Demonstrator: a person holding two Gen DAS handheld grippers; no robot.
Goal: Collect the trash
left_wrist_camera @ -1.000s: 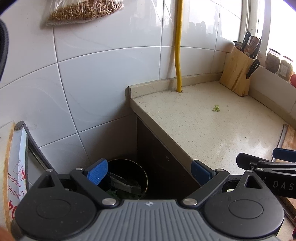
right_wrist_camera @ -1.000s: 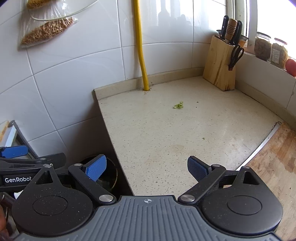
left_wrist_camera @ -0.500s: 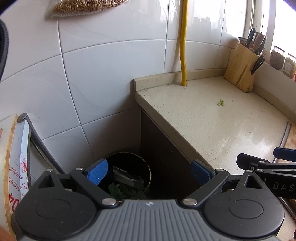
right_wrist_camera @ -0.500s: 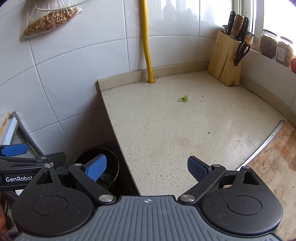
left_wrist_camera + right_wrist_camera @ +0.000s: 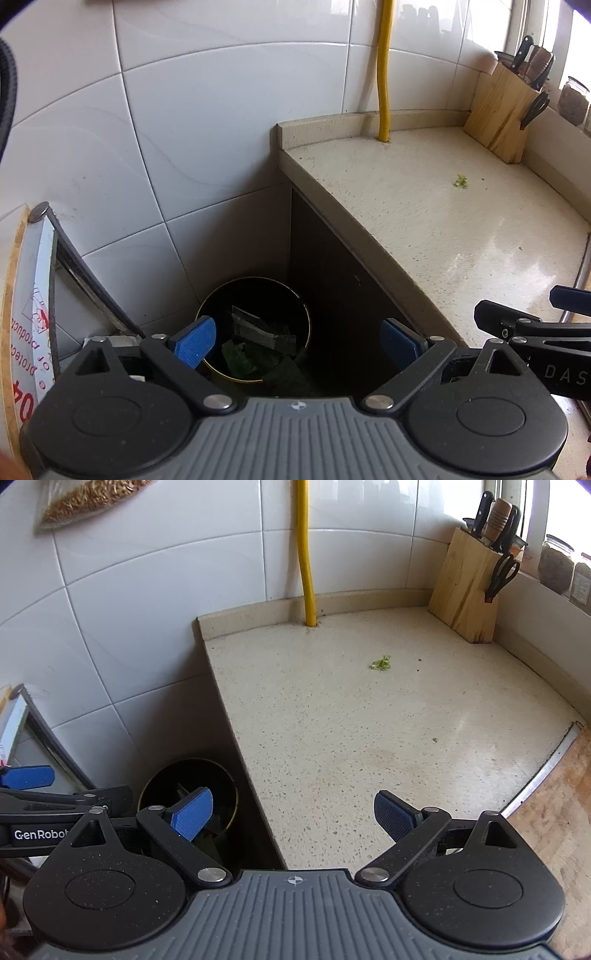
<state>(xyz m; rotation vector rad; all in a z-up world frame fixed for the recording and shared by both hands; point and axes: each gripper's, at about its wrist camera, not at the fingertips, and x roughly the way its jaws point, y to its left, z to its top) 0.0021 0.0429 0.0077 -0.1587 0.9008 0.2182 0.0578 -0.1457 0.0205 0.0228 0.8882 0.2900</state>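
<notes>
**A:** What couldn't you make out?

**B:** Most of what lay inside the trash bin (image 5: 255, 328). It was dark in there; I could tell a grey folded wrapper (image 5: 258, 330) and some green leafy waste (image 5: 238, 360) beside it, little else. The near rim of the bin was cut off by the left gripper (image 5: 297, 341), and in the right wrist view the bin (image 5: 162, 779) was half covered by the right gripper's (image 5: 291, 812) blue pad. A printed panel left of the bin ran out of frame, so its lettering was unreadable.

**B:** The bag of grain (image 5: 88, 498) high on the wall above the bin was cropped too.

**A:** And the scrap?

**B:** A small, pale green, crumpled vegetable scrap (image 5: 381, 663) lay on the speckled countertop (image 5: 332, 720), well apart from the bin, between the yellow pipe (image 5: 306, 572) and the wooden knife block (image 5: 467, 598). Nothing touched it.

**A:** The claws?

**B:** Both were spread wide, nothing between their pads. The left hung above the bin; the right hung over the counter edge beside the bin.
</notes>
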